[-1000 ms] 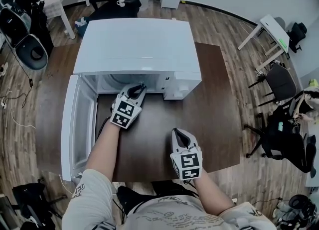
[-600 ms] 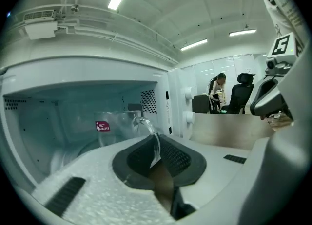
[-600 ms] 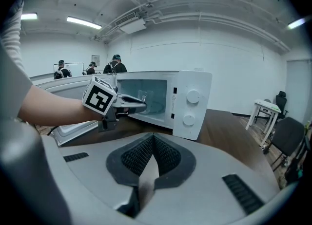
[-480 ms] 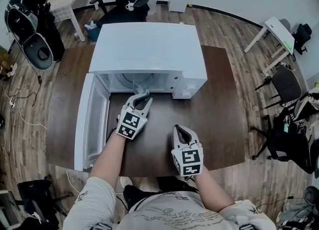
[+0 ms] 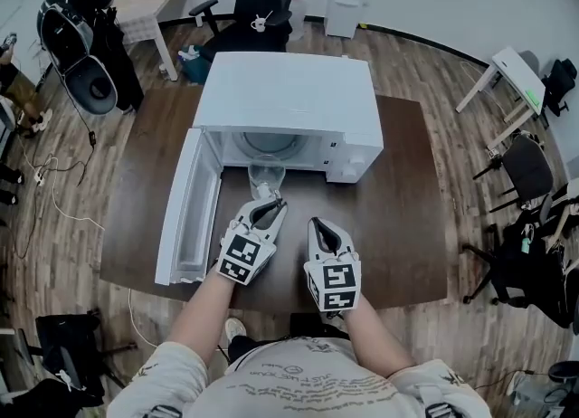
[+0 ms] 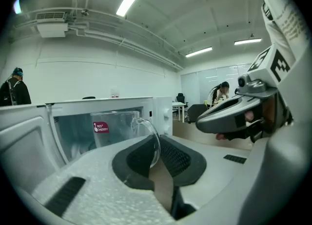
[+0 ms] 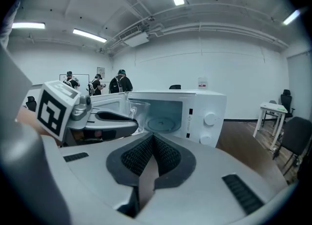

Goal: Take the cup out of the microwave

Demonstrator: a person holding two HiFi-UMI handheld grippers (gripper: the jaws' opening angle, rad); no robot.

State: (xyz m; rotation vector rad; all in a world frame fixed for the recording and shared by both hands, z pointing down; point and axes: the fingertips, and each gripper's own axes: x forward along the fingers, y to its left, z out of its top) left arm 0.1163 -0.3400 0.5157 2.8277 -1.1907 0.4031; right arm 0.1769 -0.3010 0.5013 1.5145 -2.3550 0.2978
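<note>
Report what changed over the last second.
The left gripper drew back from the microwave mouth toward the person, bringing the glass cup out, clamped by its handle. The cup is now in front of the opening, outside the cavity. Unchanged: the door hangs open, and the right gripper is shut and empty over the table.

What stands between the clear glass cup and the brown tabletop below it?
Nothing visible. The left gripper holds the clear glass cup by its handle above the brown tabletop; the white microwave's open door stands off to the left.
</note>
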